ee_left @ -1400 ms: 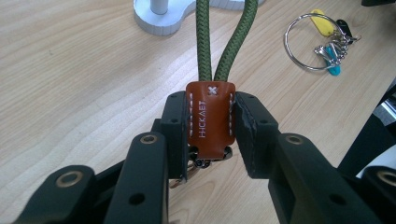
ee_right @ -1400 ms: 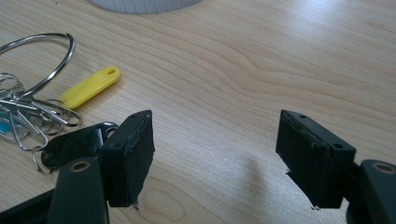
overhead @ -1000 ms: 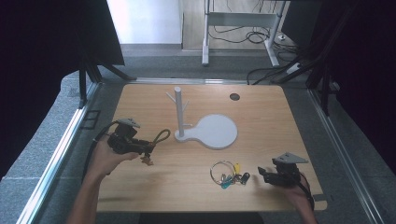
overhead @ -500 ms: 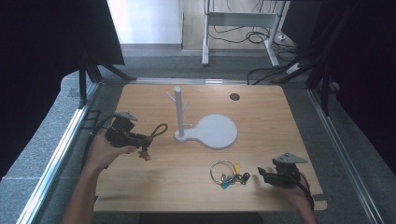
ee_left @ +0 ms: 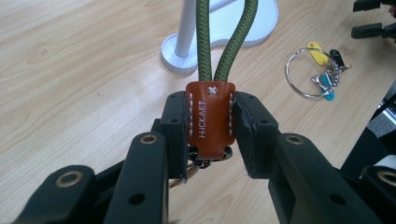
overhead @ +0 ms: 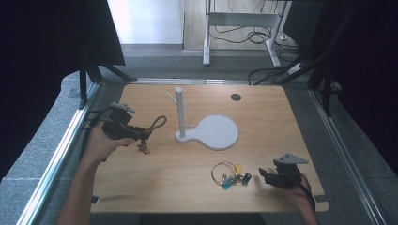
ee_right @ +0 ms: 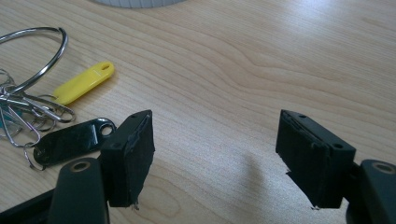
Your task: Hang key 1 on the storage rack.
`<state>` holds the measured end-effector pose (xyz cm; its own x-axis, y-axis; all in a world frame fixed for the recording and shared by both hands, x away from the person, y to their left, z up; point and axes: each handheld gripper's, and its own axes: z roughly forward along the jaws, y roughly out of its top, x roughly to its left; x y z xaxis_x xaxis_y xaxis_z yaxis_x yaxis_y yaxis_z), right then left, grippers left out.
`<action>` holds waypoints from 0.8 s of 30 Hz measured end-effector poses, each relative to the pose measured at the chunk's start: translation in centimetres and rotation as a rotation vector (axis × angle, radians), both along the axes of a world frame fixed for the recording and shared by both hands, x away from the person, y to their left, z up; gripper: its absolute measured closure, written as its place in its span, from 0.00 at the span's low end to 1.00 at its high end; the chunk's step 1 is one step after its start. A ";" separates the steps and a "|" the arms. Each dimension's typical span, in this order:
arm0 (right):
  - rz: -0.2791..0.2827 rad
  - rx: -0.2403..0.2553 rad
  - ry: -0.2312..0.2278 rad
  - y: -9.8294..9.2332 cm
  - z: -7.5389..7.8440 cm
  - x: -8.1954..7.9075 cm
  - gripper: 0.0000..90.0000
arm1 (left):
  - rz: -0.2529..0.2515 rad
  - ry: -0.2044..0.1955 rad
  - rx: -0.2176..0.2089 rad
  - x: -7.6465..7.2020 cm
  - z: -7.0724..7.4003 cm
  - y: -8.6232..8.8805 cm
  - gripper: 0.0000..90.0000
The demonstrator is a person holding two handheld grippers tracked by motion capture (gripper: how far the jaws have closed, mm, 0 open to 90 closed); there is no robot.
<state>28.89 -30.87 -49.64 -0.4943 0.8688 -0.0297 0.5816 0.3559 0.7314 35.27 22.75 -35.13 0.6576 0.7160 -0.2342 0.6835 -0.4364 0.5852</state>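
At the left of the high view, the left gripper is lifted above the table, its jaws pinching the brown leather tab of a lanyard; the green loop points toward the white stand in the middle. The hanging seems about half done: the lanyard is picked up, but the loop is not yet on a peg. The key ring lies untouched at the lower right, just beside the right gripper, whose jaws are spread wide (nothing between them). The left gripper view gives the tab's stitching and letters; the high view gives the pegs.
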 end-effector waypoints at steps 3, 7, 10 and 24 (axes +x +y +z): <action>0.001 -0.004 -0.002 0.0 0.0 0.0 0.31 | 0.003 -0.002 0.001 0.2 0.2 0.0 0.74; -0.002 -0.002 -0.007 0.0 0.1 -0.1 0.32 | 0.008 -0.005 0.004 0.5 0.6 0.1 0.74; 0.002 -0.005 -0.010 0.0 0.1 -0.1 0.32 | 0.004 -0.008 0.005 0.7 0.9 0.0 0.74; 0.006 -0.015 -0.007 0.2 0.0 0.0 0.32 | 0.011 0.002 0.003 1.7 0.9 -0.1 0.74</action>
<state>28.88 -30.70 -49.67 -0.4995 0.8651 -0.0465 0.5739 0.3706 0.7303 36.95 22.68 -34.23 0.6493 0.7238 -0.2336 0.6894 -0.4304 0.5827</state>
